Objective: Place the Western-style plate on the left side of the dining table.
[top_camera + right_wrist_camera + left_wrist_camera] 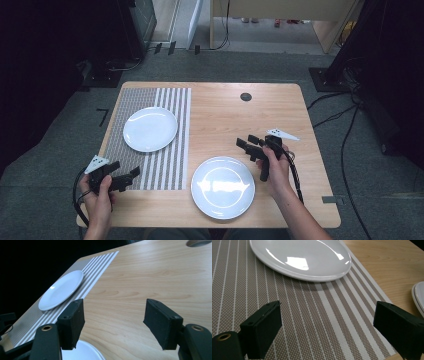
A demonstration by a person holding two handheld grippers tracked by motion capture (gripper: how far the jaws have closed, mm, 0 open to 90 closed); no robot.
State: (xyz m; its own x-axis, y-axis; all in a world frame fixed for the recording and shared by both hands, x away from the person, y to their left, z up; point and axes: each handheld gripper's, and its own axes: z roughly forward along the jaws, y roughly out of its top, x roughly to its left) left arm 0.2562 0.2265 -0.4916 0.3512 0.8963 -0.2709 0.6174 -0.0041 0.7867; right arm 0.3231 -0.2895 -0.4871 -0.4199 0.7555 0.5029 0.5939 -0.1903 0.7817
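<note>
Left claw (127, 175): held low over the near left corner of the mat (170, 170); jaws wide apart, nothing between them.
Right claw (246, 142): held above bare wood just beyond the near plate's (223, 187) right edge; jaws spread, empty.
Far plate (150, 129): white, empty, lying flat on the mat, well apart from both claws.
Near plate: white, empty, flat on the bare surface (225, 120), just right of the mat, between the two hands.
Cut off, left claw view: the far plate (302, 258) runs out of the top edge; the near plate (419, 296) shows as a sliver at the right edge; the right jaw is clipped by the bottom corner.
Cut off, right claw view: the near plate (82, 352) shows only as a pale arc at the bottom, partly behind the left jaw; the far plate (61, 290) is whole on the mat (97, 270).
Hard to make out: the room beyond the surface's left edge is black in the right claw view.
Surroundings: a round grommet (245, 96) sits in the far part of the surface; cables (345, 150) lie on the grey floor to the right.
In the way: nothing lies between either claw and the plates.
</note>
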